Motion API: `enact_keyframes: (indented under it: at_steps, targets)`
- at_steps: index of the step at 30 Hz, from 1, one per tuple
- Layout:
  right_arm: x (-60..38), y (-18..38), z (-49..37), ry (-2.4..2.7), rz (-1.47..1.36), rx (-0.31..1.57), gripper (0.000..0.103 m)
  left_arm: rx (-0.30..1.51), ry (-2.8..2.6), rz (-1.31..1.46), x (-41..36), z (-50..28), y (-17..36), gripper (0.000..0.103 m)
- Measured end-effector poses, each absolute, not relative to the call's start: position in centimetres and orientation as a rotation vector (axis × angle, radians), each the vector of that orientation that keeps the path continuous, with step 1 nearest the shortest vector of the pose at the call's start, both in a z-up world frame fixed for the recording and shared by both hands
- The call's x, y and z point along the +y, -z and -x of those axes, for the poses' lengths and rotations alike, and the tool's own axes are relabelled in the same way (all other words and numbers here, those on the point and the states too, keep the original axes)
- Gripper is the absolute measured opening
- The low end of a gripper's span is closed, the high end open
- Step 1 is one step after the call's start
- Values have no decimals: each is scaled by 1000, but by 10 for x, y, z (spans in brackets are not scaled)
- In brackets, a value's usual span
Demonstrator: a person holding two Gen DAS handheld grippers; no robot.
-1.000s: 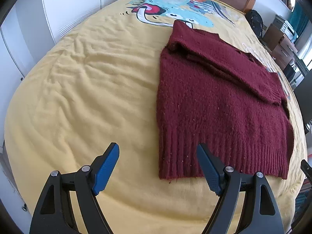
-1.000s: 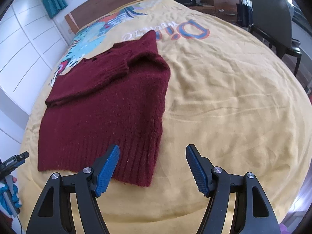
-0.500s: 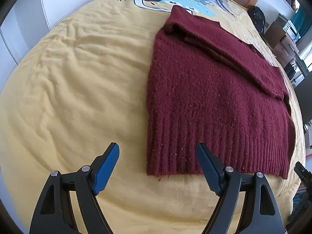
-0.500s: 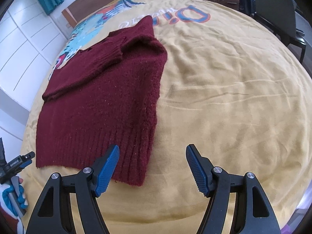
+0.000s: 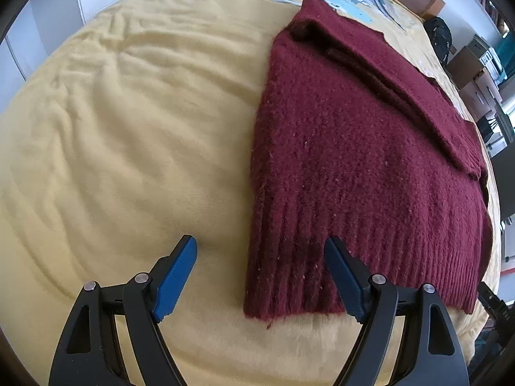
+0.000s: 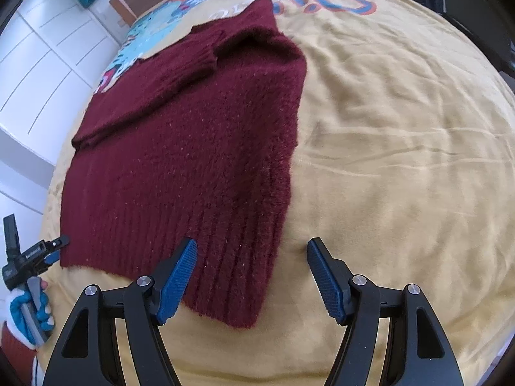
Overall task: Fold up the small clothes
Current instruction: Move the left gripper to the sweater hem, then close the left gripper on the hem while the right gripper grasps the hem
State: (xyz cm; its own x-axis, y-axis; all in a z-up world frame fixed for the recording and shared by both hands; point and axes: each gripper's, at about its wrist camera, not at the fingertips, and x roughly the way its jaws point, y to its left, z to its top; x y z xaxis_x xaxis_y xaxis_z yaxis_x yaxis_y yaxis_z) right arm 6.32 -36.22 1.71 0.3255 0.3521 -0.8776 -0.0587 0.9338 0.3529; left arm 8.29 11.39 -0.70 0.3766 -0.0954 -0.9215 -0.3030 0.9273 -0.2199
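Observation:
A dark red knit sweater (image 5: 360,148) lies flat on the yellow bedspread (image 5: 128,135), sleeves folded across its upper part, ribbed hem toward me. It also shows in the right wrist view (image 6: 193,148). My left gripper (image 5: 260,254) is open, low over the hem's left corner, with the corner between its blue pads. My right gripper (image 6: 251,254) is open, low over the hem's right corner, its left pad (image 6: 178,273) over the ribbing. The left gripper also shows at the left edge of the right wrist view (image 6: 35,254).
The bedspread (image 6: 402,128) has a colourful print near the wooden headboard (image 6: 128,3). White cupboards (image 6: 42,48) stand on one side of the bed. Drawers and boxes (image 5: 476,64) and a dark chair (image 6: 476,9) stand on the other side.
Both grippers have moved down and forward toward the sweater's hem; each hem corner now lies between open pads. The sweater has not moved.

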Motion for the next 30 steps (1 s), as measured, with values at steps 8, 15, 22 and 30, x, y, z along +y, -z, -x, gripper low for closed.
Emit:
enact_keyframes:
  at_steps: [8,15,22,30]
  targets:
    - [-358,-10,-70,-299,-280,1236,74,1202,-109,395,121,-87,17,77]
    - [-353,-8,-73,-342,-297,1237,74,1209,-52,383,118,-93,18,77]
    - [-347,-4,-75,-392,-323,1242,74,1207,10,385,113,-96,20,77]
    - [-336,-3,-86,-403,-310,1244,67,1208,60,383,108,-104,23,77]
